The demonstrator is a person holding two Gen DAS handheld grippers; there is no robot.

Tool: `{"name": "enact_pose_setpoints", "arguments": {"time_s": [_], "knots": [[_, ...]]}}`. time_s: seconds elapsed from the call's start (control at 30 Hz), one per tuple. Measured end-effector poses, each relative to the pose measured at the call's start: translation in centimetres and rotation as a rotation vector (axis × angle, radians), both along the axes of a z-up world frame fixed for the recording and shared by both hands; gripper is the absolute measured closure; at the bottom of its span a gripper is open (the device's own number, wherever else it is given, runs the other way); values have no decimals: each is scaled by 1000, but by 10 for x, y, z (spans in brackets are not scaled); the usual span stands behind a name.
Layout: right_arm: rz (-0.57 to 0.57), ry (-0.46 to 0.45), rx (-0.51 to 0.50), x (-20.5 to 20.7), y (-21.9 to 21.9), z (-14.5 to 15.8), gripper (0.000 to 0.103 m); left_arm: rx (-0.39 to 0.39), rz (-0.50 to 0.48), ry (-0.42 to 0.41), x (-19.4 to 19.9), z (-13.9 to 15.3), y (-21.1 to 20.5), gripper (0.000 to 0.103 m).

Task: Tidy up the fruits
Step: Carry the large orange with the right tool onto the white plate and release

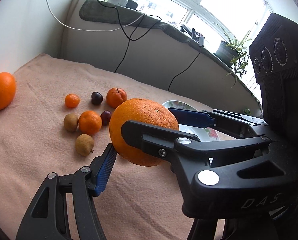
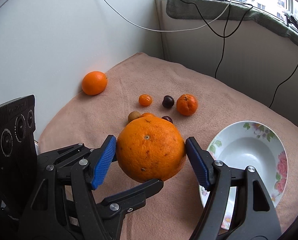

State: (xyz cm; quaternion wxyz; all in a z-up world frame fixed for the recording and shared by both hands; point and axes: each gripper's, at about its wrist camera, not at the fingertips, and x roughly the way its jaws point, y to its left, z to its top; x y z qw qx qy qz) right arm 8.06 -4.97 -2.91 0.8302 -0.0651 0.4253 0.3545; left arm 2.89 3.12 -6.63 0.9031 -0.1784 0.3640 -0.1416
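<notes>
- A smaller smooth orange (image 2: 94,83) is left at the far left of the peach towel-covered counter (image 2: 218,92), well apart from the small fruits.
- The large round pitted orange (image 2: 150,150) is pinched by the right tongs (image 2: 150,150) and the left tongs (image 1: 143,138), lifted clear, probably for the flowered white bowl (image 2: 248,152) at right.
- Its navel faces up; no long axis is seen.

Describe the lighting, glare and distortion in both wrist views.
Left wrist view: the window is blown out white, the sill bends in a fisheye curve, and the held orange is sharp. Right wrist view: soft, even daylight, a mild sheen inside the bowl, dark vignette at the corners, no motion blur.
</notes>
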Motion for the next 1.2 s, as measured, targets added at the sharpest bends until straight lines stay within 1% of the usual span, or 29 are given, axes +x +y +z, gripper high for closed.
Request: {"name": "enact_pose_setpoints", "arguments": {"time_s": [0.37, 0.53, 0.8, 1.0, 1.07, 1.1, 1.17, 1.2], "knots": [[-135, -7, 13, 27, -67, 4, 28, 2, -121, -9, 34, 6, -56, 41], [-185, -4, 8, 37, -89, -1, 28, -5, -164, 10, 49, 2, -75, 41], [-243, 29, 16, 52, -117, -12, 28, 10, -206, 40, 65, -7, -100, 41], [-254, 51, 1, 58, -123, -20, 29, 55, -207, 60, 72, -15, -110, 41], [-246, 57, -5, 58, -122, -22, 30, 62, -200, 44, 73, -13, -109, 44], [-250, 42, -16, 58, -121, -21, 31, 64, -200, 34, 73, -10, -108, 44], [-264, 47, 3, 60, -124, -18, 31, 114, -197, 19, 72, -5, -110, 44], [-274, 45, 13, 61, -126, -16, 31, 124, -194, 22, 73, -4, -109, 44]]}}
